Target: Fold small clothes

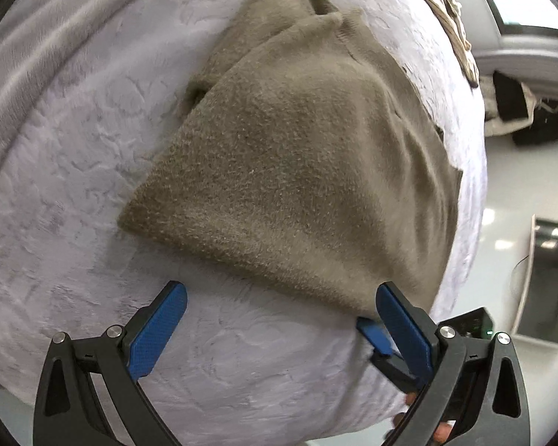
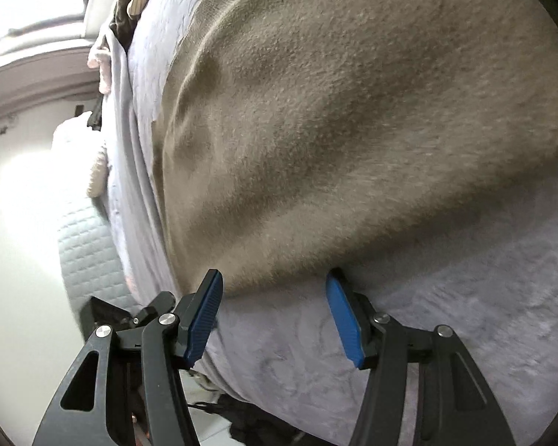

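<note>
1. There is no box or basket to see. The only thing that holds anything is the bed (image 1: 74, 186), with a soft, pale purple blanket (image 2: 446, 297) on it.
2. On the blanket lies a tan cloth (image 1: 297, 171). It is the small piece of clothing to fold.
3. The cloth is fuzzy, like a knit or a towel. It looks thick and soft.
4. In the left view it lies with one part folded over another. A top flap makes a pointy corner on the left side. Another layer pokes out behind it, higher up.
5. The cloth has soft bumps and wrinkles. It is not flat all over.
6. Its right side comes close to the edge of the bed.
7. The left claw (image 1: 279, 297) is wide open. Nothing is between its blue pads. Its right pad (image 1: 401, 319) is right by the near corner of the cloth. I cannot tell if it touches.
8. The right claw (image 2: 275, 286) is open too. Its pads sit on each side of the near edge of the cloth. They are not pinching it.
9. In the left view, the tip of the other claw shows just behind the right pad.
10. Striped cloth (image 1: 450, 11) lies at the far end of the bed.
</note>
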Tool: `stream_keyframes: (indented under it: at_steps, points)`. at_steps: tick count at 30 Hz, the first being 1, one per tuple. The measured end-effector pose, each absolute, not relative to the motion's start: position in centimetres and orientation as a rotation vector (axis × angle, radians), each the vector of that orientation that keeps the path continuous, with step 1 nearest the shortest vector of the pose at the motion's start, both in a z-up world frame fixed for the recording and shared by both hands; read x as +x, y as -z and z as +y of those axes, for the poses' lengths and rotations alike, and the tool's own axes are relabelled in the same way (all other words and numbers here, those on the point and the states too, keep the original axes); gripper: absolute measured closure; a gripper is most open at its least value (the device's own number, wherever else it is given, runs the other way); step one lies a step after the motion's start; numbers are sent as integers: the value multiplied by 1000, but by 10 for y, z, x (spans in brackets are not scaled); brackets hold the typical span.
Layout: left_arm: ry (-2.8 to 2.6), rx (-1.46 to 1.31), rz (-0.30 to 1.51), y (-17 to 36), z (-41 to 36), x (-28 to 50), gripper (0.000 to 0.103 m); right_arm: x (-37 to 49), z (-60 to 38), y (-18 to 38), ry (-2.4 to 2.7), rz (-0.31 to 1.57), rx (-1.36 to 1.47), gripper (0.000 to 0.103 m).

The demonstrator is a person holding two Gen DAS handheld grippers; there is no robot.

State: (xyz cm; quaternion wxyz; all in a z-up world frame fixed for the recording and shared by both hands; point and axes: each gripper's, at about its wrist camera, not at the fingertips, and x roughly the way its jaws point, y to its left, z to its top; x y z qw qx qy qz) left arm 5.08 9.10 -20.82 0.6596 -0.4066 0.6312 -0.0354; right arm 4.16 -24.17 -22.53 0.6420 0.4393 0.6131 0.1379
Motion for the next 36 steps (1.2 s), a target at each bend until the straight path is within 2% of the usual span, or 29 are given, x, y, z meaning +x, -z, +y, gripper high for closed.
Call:
stream_keyframes:
  at_steps: [8,10,11,12,21,30,33,35,36]
  points:
    - [95,-1048,1383,210,93,47,1,55,-231,248,-309,1376,1169,42]
    - [95,-1072,1378,212,94,48,1,55,-232,253,-305,1364,1223,56]
    - [96,-1079,1377,213,92,49,1,56,-232,254,-304,1363,1240,75]
    - [98,-1087,1376,213,90,50,1,57,-232,255,-298,1364,1248,88]
    - [94,-1099,1362,215,68,63,1,61,-230,243,-384,1327,1289,90]
    - [-78,-956,1260,207,88,95,2,71,-225,229,-402,1349,1149,90]
    - [-108,-926,1279,211,91,98,16,73,-224,230,-403,1360,1139,90]
    - [-125,-864,1280,209,90,99,45,72,-224,231,-406,1373,1116,90]
    - [-128,-819,1287,207,89,100,50,72,-223,230,-407,1380,1100,90]
